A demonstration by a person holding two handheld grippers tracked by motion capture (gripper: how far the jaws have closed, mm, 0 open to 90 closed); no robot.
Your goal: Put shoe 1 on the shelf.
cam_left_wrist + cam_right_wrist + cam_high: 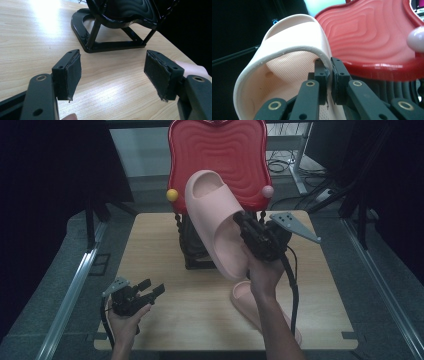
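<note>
Pale pink foam slipper (216, 222) is hanging in the air at centre frame of the high view, long axis running diagonally from upper left (toe and strap, overlapping the red tray (218, 155)) down to lower right (heel, near the person's right hand). The right gripper (246, 224) is clenching it: in the right gripper view the jaws are pinching the strap's edge (327, 65) with almost no gap between the pads. The slipper is extending up and to the left from those fingertips, so the load is sitting off to one side of the grip.

The second pink slipper (250, 301) is lying flat on the wooden table (165, 245), lower right of centre, partly under the right forearm. The black stand (110, 37) under the tray is standing behind it.

The left gripper (150, 290) is resting low at lower left, jaws spread wide and empty, well apart from both slippers. Judgement: the right hand is nearer; placing onto the tray means carrying the toe further toward upper centre.
</note>
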